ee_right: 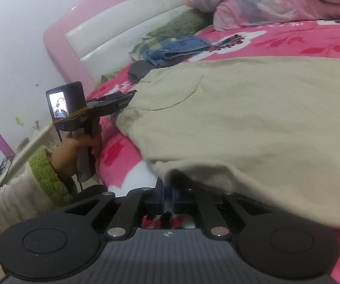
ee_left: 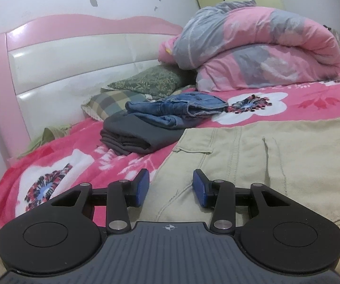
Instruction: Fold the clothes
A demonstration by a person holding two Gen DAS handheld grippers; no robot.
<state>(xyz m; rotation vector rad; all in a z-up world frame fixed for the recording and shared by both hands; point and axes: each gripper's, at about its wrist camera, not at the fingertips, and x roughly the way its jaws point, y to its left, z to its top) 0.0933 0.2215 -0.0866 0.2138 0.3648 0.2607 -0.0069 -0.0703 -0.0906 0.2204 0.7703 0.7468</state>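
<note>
Your left claw (ee_left: 171,188) hovers with its blue pads (ee_left: 143,187) spread apart, nothing between them, just over the near edge of the beige trousers (ee_left: 276,156). That garment lies flat on the pink floral blanket (ee_left: 80,158), running ahead of the claw and off to its right, with a seam and a pocket flap showing just beyond the fingertips. Further ahead and slightly left of the claw sits a folded dark grey garment (ee_left: 132,137), with folded blue jeans (ee_left: 174,108) resting on top of it. Behind that stack are a plaid pillow (ee_left: 108,104) and a green patterned pillow (ee_left: 151,80), then the pink and white headboard (ee_left: 75,56). Ahead and to the right lies a rolled pink and grey quilt (ee_left: 260,47).

Your right claw (ee_right: 168,195) has its fingers drawn together on the edge of the beige trousers (ee_right: 252,123), whose cloth drapes over the fingertips and hides most of them. From here the trousers spread ahead and to the right. To this claw's left, your left hand (ee_right: 75,151), in a green cuff, holds the other gripper's handle at the bed's edge.
</note>
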